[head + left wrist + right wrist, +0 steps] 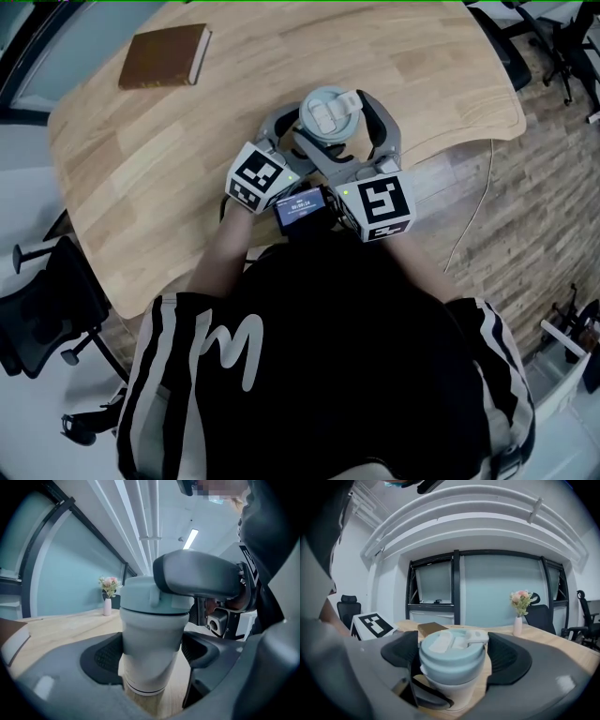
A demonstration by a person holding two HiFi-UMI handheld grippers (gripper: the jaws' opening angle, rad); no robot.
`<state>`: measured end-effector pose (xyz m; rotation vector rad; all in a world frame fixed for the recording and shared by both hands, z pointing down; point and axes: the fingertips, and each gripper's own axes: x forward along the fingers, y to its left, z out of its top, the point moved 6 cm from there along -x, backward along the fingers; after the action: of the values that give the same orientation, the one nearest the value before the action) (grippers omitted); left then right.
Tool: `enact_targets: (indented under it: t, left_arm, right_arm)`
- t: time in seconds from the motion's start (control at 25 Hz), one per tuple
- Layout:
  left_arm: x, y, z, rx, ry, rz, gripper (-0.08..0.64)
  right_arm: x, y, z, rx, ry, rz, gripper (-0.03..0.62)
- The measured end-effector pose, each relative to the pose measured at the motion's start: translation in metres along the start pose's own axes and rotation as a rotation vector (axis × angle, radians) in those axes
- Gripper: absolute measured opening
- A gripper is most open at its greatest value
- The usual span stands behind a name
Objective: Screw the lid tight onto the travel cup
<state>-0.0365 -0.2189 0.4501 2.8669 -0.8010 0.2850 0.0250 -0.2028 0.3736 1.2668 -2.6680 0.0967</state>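
Pale-blue lid [452,660], clamped in my right gripper [451,654] by the tabletop's [403,66] near edge, wanted a level twist, I judged, while my left gripper [151,652] pinned the travel cup [150,630].

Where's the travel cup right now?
Head view, centre: the travel cup stands on the wooden table near its front edge, body in the left gripper, lid in the right gripper.

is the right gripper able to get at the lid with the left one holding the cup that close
Yes, it seems so. The right gripper has its jaws on either side of the lid, apparently pressing on it. The left gripper clamps the travel cup lower down on its body, leaving the lid free.
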Motion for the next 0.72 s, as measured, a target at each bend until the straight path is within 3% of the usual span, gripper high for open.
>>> enact_targets:
  t: [0.12,0.28,0.48,0.72]
  left_arm:
    - [0.000,-0.001,-0.001,-0.010,0.005,0.001,0.397]
    - [0.000,-0.002,0.000,-0.018,0.006,-0.015,0.397]
    - [0.001,-0.002,0.000,-0.012,0.006,-0.028,0.394]
    - [-0.001,-0.001,-0.001,-0.010,-0.006,-0.033,0.394]
  right_arm:
    - [-0.004,-0.003,-0.004,0.031,0.004,0.094,0.453]
    - [-0.014,-0.018,-0.001,0.053,-0.050,0.297,0.477]
    - [-0.010,-0.031,0.009,-0.109,-0.009,0.629,0.477]
    - [0.011,-0.025,0.017,-0.199,0.073,0.863,0.477]
